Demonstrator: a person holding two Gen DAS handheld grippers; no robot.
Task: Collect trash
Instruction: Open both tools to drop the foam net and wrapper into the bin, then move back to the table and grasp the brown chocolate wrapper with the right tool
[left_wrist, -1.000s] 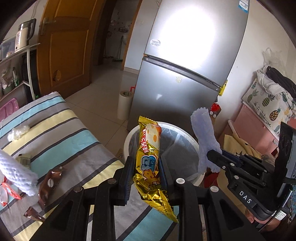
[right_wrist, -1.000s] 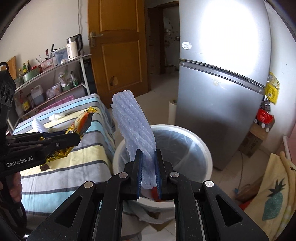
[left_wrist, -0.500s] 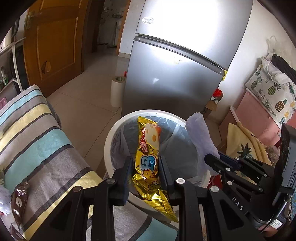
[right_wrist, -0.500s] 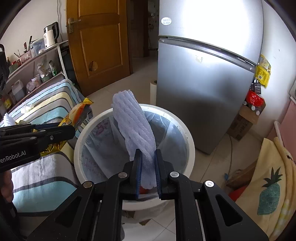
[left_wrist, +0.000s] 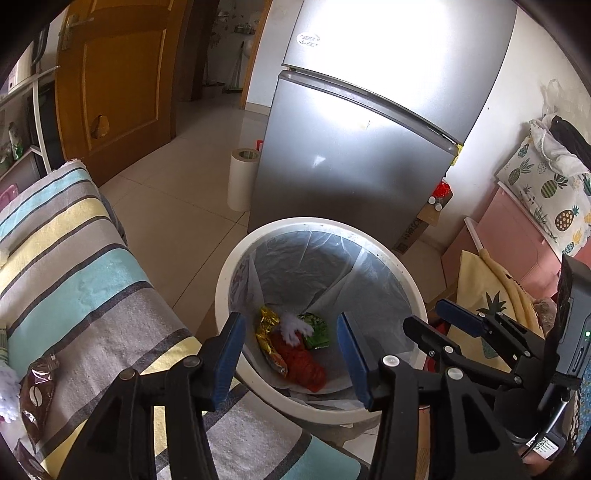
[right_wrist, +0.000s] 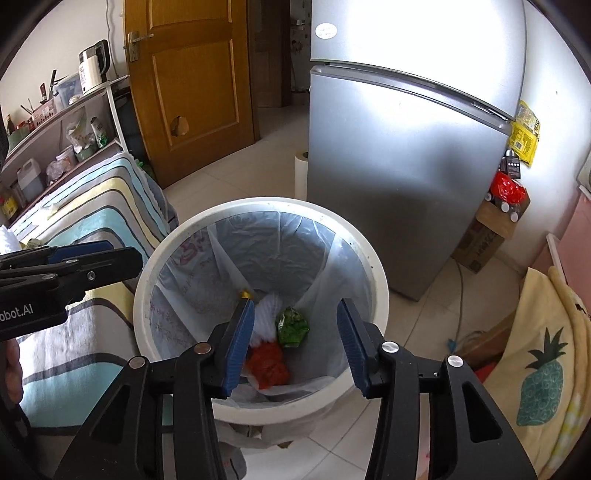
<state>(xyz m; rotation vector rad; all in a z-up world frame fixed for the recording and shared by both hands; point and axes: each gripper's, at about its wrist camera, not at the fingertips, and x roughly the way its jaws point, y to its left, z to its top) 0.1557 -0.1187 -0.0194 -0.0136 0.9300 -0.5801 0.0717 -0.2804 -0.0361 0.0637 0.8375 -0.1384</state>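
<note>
Both hand-held grippers, left (left_wrist: 291, 345) and right (right_wrist: 295, 339), hang over the white bin (right_wrist: 146, 273), jaws just opened and empty. The gold wrapper (left_wrist: 267, 341) and white foam sleeve (right_wrist: 266, 318) lie inside on the liner, among red and green trash.

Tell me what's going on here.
A person is clearing trash with two handheld tongs. Both the left tongs and the right tongs hang over the white bin, jaws just opened, nothing between them. The gold snack wrapper and white foam sleeve lie at the bottom with red and green scraps. A brown coffee packet is still on the striped cloth.
</note>
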